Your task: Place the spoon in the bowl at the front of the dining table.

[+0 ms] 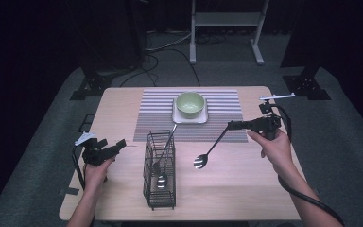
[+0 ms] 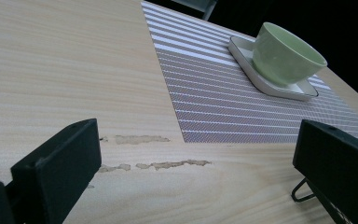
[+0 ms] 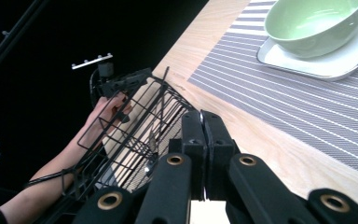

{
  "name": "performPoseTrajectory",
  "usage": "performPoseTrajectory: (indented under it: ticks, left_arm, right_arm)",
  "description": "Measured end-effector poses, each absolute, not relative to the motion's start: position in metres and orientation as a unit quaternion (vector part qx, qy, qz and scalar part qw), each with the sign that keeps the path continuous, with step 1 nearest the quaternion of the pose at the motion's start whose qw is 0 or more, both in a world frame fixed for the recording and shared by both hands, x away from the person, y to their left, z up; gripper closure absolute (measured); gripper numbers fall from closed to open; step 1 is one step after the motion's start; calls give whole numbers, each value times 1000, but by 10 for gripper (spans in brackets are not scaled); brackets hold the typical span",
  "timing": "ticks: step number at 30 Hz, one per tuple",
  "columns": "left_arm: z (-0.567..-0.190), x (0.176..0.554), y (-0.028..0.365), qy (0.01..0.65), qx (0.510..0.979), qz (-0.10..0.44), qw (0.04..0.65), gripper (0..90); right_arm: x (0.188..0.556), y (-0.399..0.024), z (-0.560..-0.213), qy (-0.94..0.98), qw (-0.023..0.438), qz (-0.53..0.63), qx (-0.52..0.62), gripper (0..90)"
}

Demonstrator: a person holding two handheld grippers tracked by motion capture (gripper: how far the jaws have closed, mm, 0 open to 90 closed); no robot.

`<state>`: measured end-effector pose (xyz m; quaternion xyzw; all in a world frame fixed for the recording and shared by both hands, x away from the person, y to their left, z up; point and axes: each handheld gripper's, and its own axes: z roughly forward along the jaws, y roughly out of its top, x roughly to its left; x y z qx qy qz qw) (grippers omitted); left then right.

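Observation:
A black wire cutlery basket (image 1: 149, 189) stands upright near the table's front middle, with one spoon (image 1: 162, 179) leaning inside it. My right gripper (image 1: 231, 125) is shut on the dark handle of a second spoon (image 1: 201, 161), which hangs slanted above the table just right of the basket. In the right gripper view the jaws of my right gripper (image 3: 204, 122) are pressed together, with the basket (image 3: 135, 126) beyond them. My left gripper (image 1: 114, 144) hovers open at the table's left side, left of the basket. Nothing sits between the wide-apart jaws of the left gripper (image 2: 196, 158).
A green bowl (image 1: 190, 104) sits on a white square plate (image 1: 177, 117) at the back of a striped placemat (image 1: 222, 111). The wooden table (image 1: 246, 189) has scuff marks (image 2: 168, 164) near the mat's corner. A metal stand (image 1: 224, 21) and cables lie on the floor behind.

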<state>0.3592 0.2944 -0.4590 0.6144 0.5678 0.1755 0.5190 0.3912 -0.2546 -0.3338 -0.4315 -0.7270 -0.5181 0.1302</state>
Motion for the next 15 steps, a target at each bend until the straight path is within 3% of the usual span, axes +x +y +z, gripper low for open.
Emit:
performPoseTrajectory:
  ticks: [15]
  left_arm:
    - [-458,359,295,569,612,175,520,0]
  right_arm:
    - [402,-255,-340,-722,125,-515,-444,887]
